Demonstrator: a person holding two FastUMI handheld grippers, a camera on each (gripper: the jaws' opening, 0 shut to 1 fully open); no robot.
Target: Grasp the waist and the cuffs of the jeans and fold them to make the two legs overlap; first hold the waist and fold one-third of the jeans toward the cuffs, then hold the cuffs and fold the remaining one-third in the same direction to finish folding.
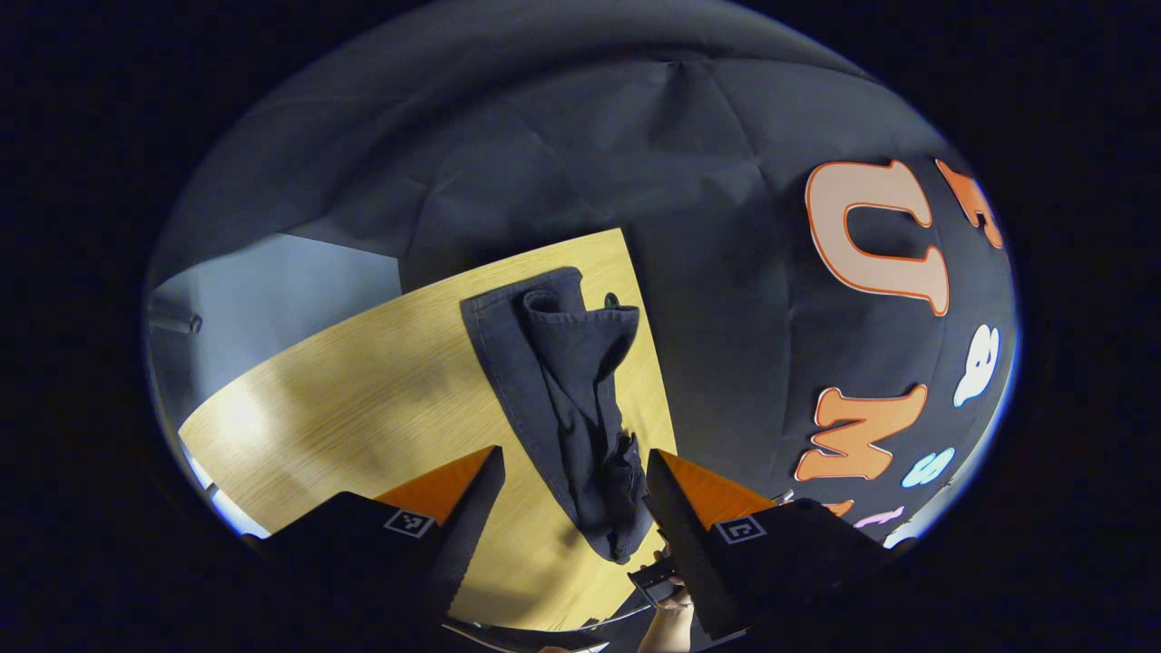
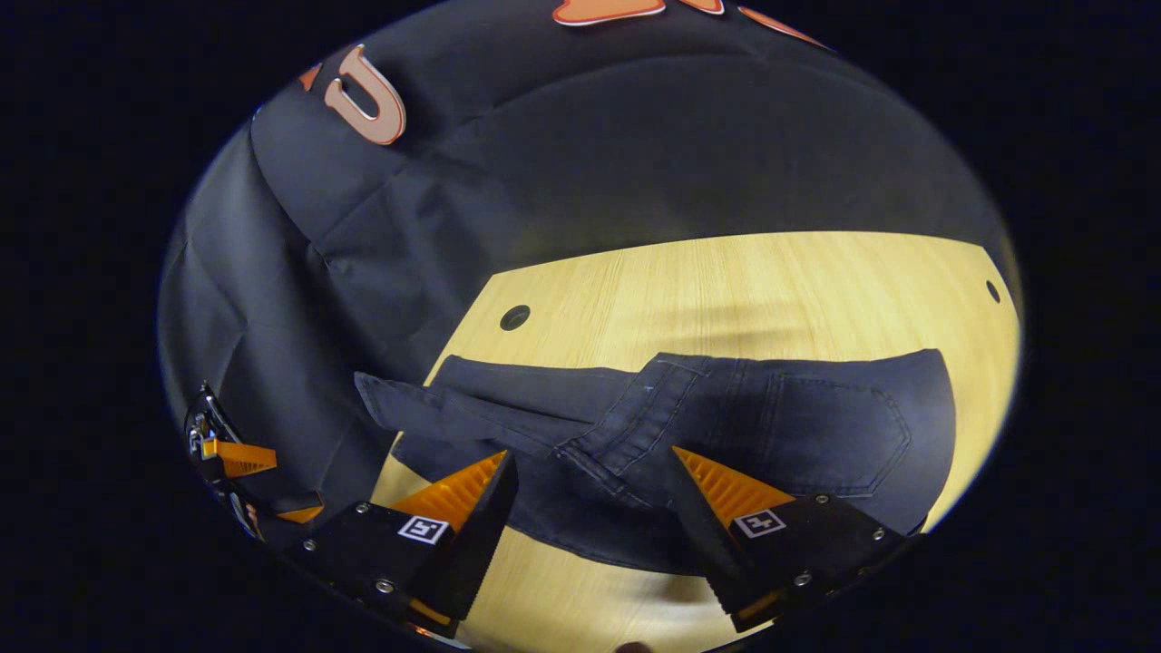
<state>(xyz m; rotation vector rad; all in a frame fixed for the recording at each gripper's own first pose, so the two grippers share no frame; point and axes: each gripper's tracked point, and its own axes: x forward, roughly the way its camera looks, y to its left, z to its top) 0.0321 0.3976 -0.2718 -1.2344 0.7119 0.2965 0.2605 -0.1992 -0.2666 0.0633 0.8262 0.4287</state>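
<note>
Jeans (image 1: pixel 562 399) lie on the wooden surface (image 1: pixel 363 408), dark denim, bunched and partly folded. In the left gripper view the long axis runs from upper centre of the frame down to lower centre, slightly slanted; cuffs (image 1: pixel 580 308) sit at the far end, one cuff mouth curled open, and the near end narrows to a crumpled bundle between my fingers. My left tool (image 1: pixel 573 472) is wide apart, holding nothing; the near end of the jeans sits in the gap, close against the right-hand finger, and I cannot tell whether it touches. Lower centre of that view, just past that finger, a hand (image 1: pixel 671 617) holds the other tool. In the right gripper view the jeans (image 2: pixel 726 426) run left to right across the middle of the frame: waist with back pocket (image 2: pixel 839 431) to the right, lying flat, legs tapering to the left, where one end overhangs the surface edge at left centre. A waistband seam with belt loop runs diagonally through the centre. My right tool (image 2: pixel 594 494) is also wide apart, gripping nothing, fingers straddling the waistband area; contact unclear. The left tool shows small at lower left there (image 2: pixel 222 458). The surface has a round hole (image 2: pixel 514 317) upper left of the denim.
</note>
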